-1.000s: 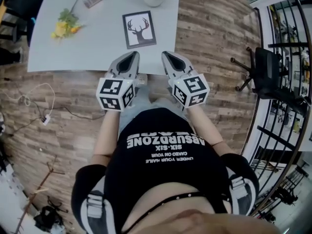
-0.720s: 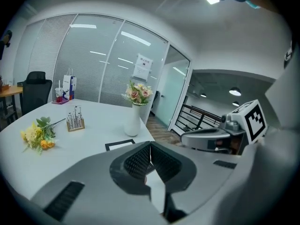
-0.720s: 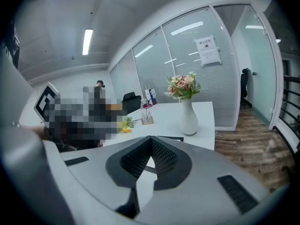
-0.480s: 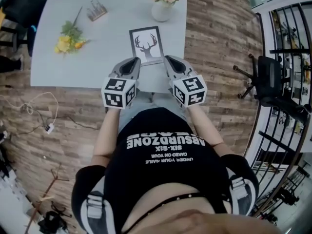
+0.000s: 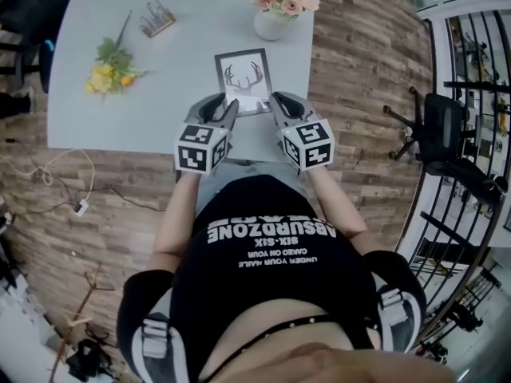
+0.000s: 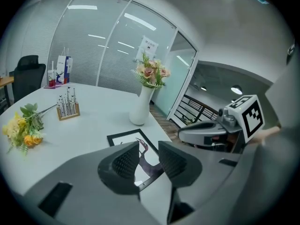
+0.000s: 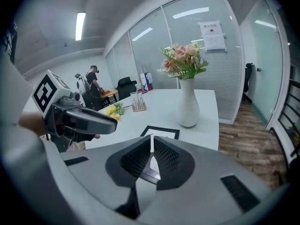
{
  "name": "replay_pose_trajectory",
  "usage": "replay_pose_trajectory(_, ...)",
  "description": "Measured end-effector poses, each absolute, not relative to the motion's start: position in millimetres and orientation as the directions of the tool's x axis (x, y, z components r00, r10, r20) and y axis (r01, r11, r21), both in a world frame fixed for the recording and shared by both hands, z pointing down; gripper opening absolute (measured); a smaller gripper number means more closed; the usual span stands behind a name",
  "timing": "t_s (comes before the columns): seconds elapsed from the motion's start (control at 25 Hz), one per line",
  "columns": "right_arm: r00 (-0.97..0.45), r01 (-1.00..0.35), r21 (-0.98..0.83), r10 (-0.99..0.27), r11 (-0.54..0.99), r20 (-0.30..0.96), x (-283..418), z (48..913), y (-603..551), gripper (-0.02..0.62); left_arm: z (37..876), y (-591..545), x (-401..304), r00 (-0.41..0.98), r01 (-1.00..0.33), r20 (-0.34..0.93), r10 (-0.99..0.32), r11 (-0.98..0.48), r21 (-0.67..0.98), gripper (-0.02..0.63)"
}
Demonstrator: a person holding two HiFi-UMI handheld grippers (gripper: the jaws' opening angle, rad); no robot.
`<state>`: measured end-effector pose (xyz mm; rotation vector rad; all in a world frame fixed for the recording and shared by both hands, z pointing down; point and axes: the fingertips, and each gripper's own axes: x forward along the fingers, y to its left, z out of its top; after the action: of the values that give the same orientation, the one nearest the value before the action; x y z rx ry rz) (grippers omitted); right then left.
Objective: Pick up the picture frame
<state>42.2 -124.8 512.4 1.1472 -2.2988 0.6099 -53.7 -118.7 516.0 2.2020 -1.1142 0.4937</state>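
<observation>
The picture frame (image 5: 243,80), black-edged with a deer print, lies flat on the grey table (image 5: 144,110) near its front edge. My left gripper (image 5: 224,107) hovers at the frame's near left corner. Its jaws are opening, with only a view of the print (image 6: 123,138) through the gap and nothing pressed between them. In its own view, the left gripper (image 6: 149,150) shows a clear gap. My right gripper (image 5: 276,100) is at the frame's near right corner. Seen along its own jaws, the right gripper (image 7: 151,138) is shut and empty, the frame (image 7: 161,131) just beyond.
A white vase of pink flowers (image 5: 277,21) stands just behind the frame. A yellow flower bunch (image 5: 108,69) and a small wooden holder (image 5: 157,18) lie on the left. An office chair (image 5: 435,126) and a black railing are on the right, and cables (image 5: 60,174) on the floor.
Both grippers have moved forward and down over the table's front edge to the frame's near end. The left jaws have gone from shut to open.
</observation>
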Motion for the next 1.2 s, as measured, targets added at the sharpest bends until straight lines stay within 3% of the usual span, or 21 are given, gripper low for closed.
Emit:
replay_pose_trajectory(0.16, -0.506, -0.822, -0.165, -0.567, 0.545, 0.65, 43.7, 532.0, -134.2, 0.021, 533.1, -126.0, -54.1, 0.57, -0.818, 0.606, -0.555, -0.455, 0.353, 0.121)
replay_pose_trajectory(0.32, -0.484, -0.829, -0.163, -0.54, 0.536, 0.688, 45.3, 551.4, -144.7, 0.067, 550.7, -134.9, -58.4, 0.553, -0.829, 0.636, -0.538, -0.432, 0.355, 0.121)
replay_pose_trajectory(1.2, -0.392, -0.844, -0.149, -0.403, 0.515, 0.827, 57.2, 639.6, -165.6, 0.077, 635.4, -149.0, -68.1, 0.454, -0.882, 0.789, -0.413, -0.334, 0.333, 0.121)
